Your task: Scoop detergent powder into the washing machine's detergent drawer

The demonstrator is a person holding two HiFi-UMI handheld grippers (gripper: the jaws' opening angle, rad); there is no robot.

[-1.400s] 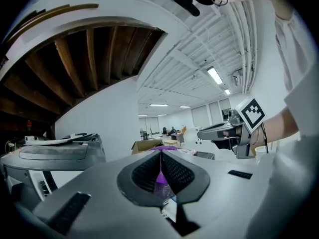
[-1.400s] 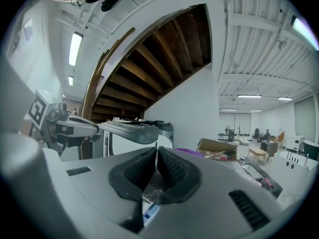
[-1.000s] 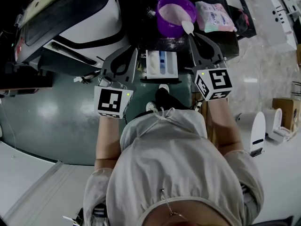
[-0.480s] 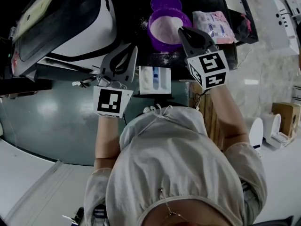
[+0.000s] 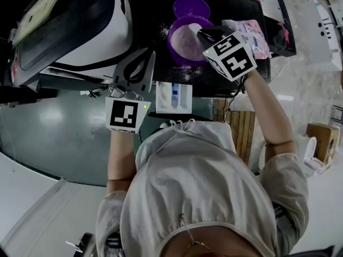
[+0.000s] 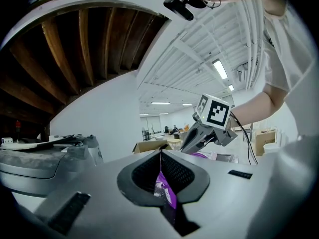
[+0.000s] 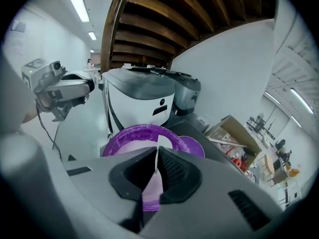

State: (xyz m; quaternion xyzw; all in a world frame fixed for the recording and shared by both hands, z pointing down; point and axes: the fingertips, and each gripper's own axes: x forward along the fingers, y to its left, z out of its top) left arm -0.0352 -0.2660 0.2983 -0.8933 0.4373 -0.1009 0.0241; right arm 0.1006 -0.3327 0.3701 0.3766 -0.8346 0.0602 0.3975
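Head view: my right claw (image 5: 208, 34), gripping the scoop (image 7: 159, 150), is hovering over the powder bowl (image 5: 171, 36). My left claw (image 5: 138, 68) is resting clenched beside the open detergent drawer (image 5: 174, 97), which is showing some powder. More scooping is likely remaining.

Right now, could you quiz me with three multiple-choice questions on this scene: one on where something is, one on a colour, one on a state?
1. Where is the right gripper?
A. over the tub
B. on the floor
C. inside the washer

2. What colour is the tub?
A. green
B. purple
C. red

3. The tub's lid is:
A. on
B. off
C. cracked

Answers:
1 A, the right gripper view looks down into the tub.
2 B, its rim and wall are purple.
3 B, the lid lies beside the open tub.
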